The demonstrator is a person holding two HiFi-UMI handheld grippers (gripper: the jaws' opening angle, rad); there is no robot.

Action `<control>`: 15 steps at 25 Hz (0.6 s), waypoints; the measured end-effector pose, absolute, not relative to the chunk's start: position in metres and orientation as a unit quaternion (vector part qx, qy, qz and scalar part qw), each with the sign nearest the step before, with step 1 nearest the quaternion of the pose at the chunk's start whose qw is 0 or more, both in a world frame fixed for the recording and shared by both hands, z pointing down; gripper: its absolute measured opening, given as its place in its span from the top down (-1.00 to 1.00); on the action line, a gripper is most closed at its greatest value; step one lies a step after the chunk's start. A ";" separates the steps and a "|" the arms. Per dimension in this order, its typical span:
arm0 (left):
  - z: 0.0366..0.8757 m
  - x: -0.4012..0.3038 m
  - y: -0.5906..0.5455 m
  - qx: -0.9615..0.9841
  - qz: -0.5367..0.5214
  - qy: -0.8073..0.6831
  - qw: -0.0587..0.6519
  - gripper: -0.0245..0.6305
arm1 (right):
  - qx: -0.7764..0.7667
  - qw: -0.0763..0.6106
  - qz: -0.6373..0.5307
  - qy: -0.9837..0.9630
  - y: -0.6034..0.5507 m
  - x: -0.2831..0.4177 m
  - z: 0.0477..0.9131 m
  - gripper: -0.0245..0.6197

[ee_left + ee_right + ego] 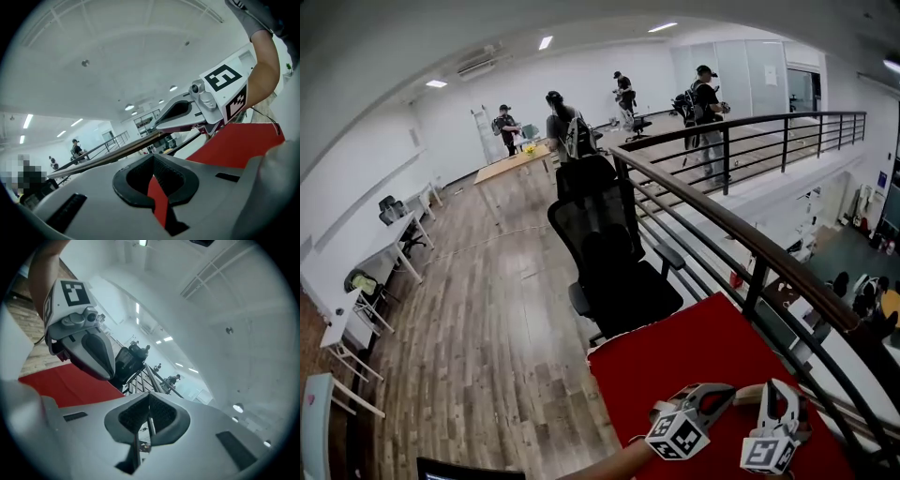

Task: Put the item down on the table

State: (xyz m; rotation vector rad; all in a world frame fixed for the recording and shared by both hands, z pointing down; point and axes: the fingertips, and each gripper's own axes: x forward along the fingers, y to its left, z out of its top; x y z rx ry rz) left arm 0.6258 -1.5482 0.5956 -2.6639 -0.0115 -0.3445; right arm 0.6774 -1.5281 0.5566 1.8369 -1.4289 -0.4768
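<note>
Both grippers hang side by side over the near part of the red table (694, 352), raised off it and pointing roughly level. My left gripper (729, 389) (152, 157) has its jaws together, with only a thin slit showing red table behind. My right gripper (781, 386) (149, 397) is shut too, nothing between its pads. Each gripper shows in the other's view: the right gripper (161, 125) and the left gripper (105, 376), marker cubes behind them. No loose item shows on the table or in either gripper.
A dark railing (722, 220) runs along the table's right side, with a drop to a lower floor beyond. A black office chair (614, 262) stands just past the table's far edge. Wooden floor, desks (511, 167) and several people lie farther off.
</note>
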 end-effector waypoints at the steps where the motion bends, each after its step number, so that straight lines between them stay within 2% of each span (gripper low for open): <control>1: 0.592 0.621 -1.548 -0.965 -0.122 0.001 0.232 0.92 | 0.712 0.384 -0.196 -0.554 -1.529 0.672 0.553 0.91; 7: 0.591 0.541 -1.560 -0.960 -0.117 0.032 0.254 0.92 | 0.666 0.440 -0.245 -0.551 -1.550 0.589 0.555 0.91; 15: 0.560 0.442 -1.568 -0.961 -0.095 0.079 0.248 0.92 | 0.618 0.471 -0.294 -0.557 -1.563 0.492 0.522 0.91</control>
